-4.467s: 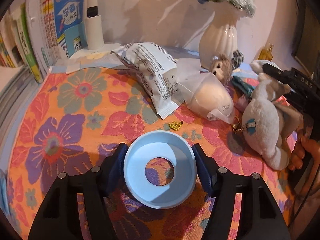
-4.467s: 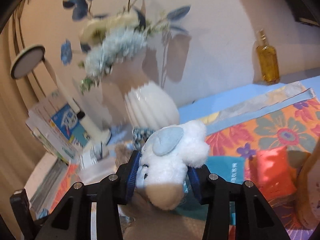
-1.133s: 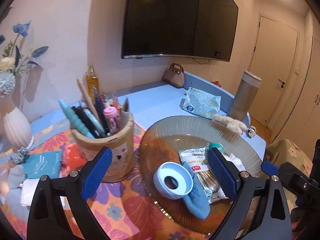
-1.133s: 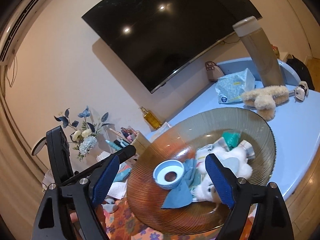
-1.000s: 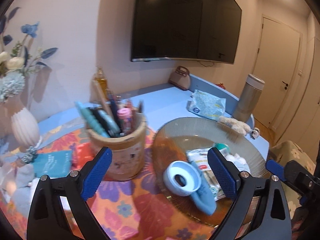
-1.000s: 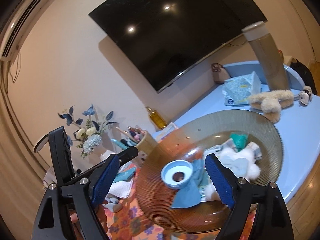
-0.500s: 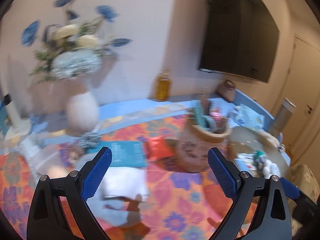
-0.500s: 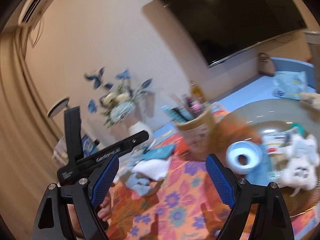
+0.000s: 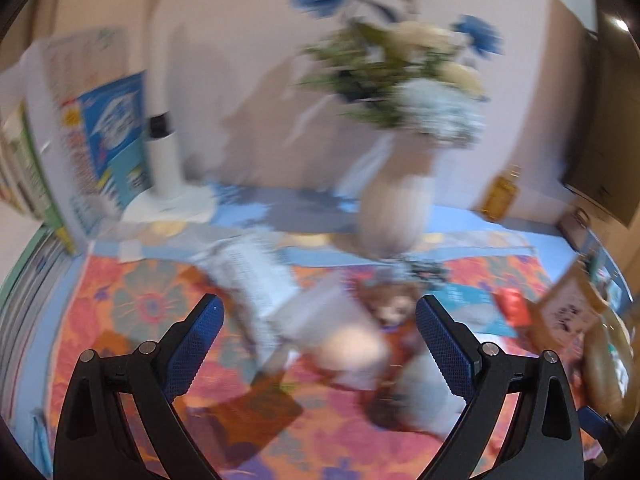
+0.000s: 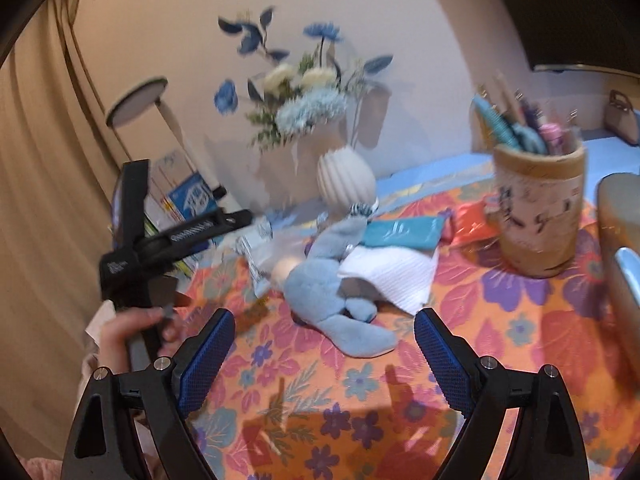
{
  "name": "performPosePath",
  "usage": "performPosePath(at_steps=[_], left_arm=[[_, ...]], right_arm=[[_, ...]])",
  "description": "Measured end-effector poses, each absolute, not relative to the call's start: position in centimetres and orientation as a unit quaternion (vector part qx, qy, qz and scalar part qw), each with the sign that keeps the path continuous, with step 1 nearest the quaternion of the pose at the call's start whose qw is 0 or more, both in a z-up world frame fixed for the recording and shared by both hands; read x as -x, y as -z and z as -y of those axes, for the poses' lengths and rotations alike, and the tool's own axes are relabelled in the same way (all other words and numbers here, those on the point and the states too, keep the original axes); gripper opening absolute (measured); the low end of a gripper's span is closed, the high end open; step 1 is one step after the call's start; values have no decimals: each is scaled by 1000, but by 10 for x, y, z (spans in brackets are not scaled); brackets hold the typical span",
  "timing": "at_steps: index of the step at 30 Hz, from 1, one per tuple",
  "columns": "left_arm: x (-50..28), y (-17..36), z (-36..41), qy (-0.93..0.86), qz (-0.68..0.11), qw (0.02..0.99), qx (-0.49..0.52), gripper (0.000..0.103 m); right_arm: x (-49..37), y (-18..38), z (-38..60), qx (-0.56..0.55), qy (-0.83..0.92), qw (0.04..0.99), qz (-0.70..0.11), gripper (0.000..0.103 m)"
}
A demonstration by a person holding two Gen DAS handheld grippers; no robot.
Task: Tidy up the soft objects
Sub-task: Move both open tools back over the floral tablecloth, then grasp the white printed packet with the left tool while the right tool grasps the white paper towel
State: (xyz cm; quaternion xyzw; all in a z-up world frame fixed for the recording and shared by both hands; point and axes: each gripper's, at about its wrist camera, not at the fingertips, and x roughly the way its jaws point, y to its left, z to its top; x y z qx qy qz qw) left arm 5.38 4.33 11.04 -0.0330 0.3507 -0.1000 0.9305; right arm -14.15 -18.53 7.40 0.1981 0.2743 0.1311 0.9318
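Observation:
My right gripper is open and empty above the floral cloth. Just beyond it lies a light blue plush toy, partly on a white folded cloth. A teal packet lies behind them. My left gripper is open and empty; its view is blurred. Between its fingers I see a bagged pale round object, a small brown doll and a white snack bag. The left gripper also shows at left in the right wrist view.
A white vase with blue flowers stands at the back. A pen holder stands at right, beside the rim of a glass plate. Books and a white lamp base stand at back left.
Both grippers have swung left, away from the glass plate with the ring and white plush, toward the vase and the remaining soft things. Both stay open.

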Motion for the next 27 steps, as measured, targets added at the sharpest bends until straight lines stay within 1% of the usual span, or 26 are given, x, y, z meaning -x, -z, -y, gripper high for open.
performPosePath(at_steps=[4, 8, 10, 13, 15, 18, 20, 27], left_arm=[[-67, -90, -70, 71, -372, 924, 41, 97], [-78, -67, -85, 53, -400, 914, 38, 97], [-84, -56, -87, 52, -415, 908, 40, 97], [-91, -43, -87, 58, -429, 900, 46, 97], [-95, -36, -83, 56, -433, 899, 41, 97], [-98, -31, -75, 67, -434, 898, 39, 97], [-100, -30, -69, 76, -433, 897, 42, 97], [-118, -33, -48, 93, -418, 903, 31, 97]], right_arm=[[120, -68, 178, -194, -124, 928, -293, 90], [98, -64, 184, -198, -109, 928, -296, 90], [91, -61, 190, -214, -107, 925, -296, 90], [77, -46, 208, -268, -98, 910, -301, 91], [73, -40, 212, -273, -100, 908, -303, 90], [63, -29, 209, -252, -88, 910, -318, 90], [55, -23, 211, -261, -91, 904, -326, 91], [28, -20, 213, -253, -95, 906, -325, 90]])
